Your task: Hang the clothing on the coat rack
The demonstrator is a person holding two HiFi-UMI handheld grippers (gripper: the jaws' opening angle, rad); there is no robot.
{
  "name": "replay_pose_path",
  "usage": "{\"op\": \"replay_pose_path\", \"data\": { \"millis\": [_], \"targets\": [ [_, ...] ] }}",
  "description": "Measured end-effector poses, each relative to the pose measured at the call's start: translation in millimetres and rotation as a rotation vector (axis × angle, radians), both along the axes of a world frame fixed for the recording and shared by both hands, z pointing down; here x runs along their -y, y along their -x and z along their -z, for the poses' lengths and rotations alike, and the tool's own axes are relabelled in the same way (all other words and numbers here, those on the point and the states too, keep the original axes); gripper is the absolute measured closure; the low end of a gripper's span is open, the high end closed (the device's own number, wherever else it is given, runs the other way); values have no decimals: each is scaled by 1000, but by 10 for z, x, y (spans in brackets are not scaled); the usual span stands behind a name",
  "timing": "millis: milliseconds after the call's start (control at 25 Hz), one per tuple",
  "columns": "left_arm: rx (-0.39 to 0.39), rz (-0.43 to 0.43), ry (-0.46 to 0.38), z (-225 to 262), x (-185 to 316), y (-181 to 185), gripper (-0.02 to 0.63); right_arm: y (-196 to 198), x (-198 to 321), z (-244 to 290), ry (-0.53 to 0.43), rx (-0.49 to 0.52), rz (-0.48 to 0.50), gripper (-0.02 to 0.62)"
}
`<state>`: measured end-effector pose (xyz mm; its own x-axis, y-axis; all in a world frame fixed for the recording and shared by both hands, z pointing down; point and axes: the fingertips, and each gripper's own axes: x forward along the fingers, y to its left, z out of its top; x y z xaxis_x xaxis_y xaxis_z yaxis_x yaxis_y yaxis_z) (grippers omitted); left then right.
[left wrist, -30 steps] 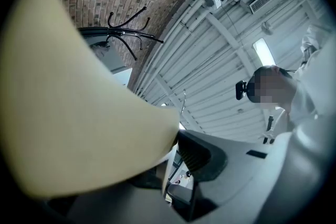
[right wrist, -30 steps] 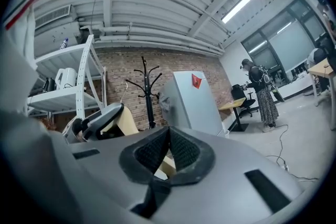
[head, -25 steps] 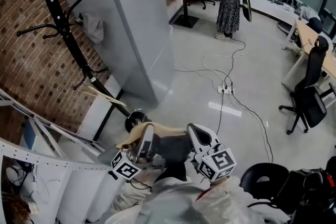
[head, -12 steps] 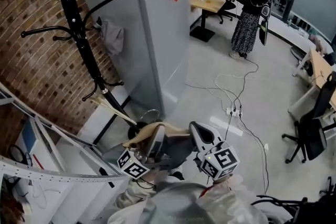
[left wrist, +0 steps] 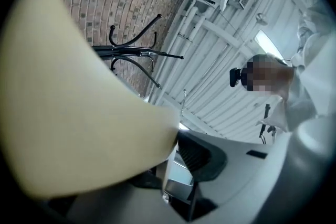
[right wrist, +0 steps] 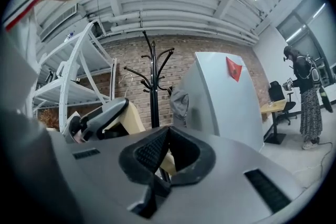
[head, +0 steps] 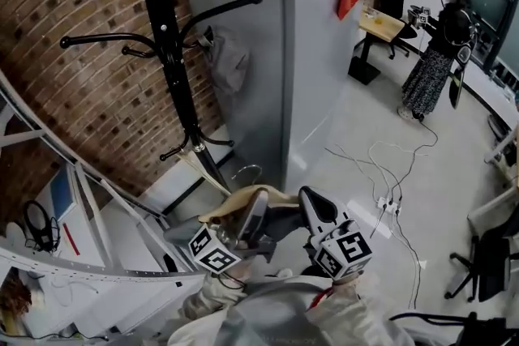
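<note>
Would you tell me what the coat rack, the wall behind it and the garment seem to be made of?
Coat rack: probably metal, glossy black paint; thin curved arms catch highlights. Wall: bare reddish-brown brick, matte, mortar lines visible. Garment: soft cream cloth, matte; it drapes in folds, weave too small to tell.

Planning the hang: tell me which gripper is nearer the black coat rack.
Left. In the head view the left gripper sits close by the lower end of the coat rack; the right gripper is farther right, beyond the left one.
</note>
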<state>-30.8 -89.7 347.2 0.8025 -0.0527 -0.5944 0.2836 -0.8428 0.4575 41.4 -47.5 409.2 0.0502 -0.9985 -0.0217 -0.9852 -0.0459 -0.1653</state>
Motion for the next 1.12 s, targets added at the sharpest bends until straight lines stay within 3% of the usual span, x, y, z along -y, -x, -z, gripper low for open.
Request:
{"op": "replay_pose_path", "data": {
  "millis": [240, 640, 1120],
  "targets": [
    [28, 124, -7, -19, 415, 3, 508, -26, 500, -45, -11, 28, 127, 571],
    [49, 438, 1, -39, 1001, -128, 508, -162, 1286, -20, 0, 11, 452, 571],
    [50, 635, 26, -61, 1153, -354, 508, -471, 1528, -26, -11, 2, 645, 571]
  ]
}}
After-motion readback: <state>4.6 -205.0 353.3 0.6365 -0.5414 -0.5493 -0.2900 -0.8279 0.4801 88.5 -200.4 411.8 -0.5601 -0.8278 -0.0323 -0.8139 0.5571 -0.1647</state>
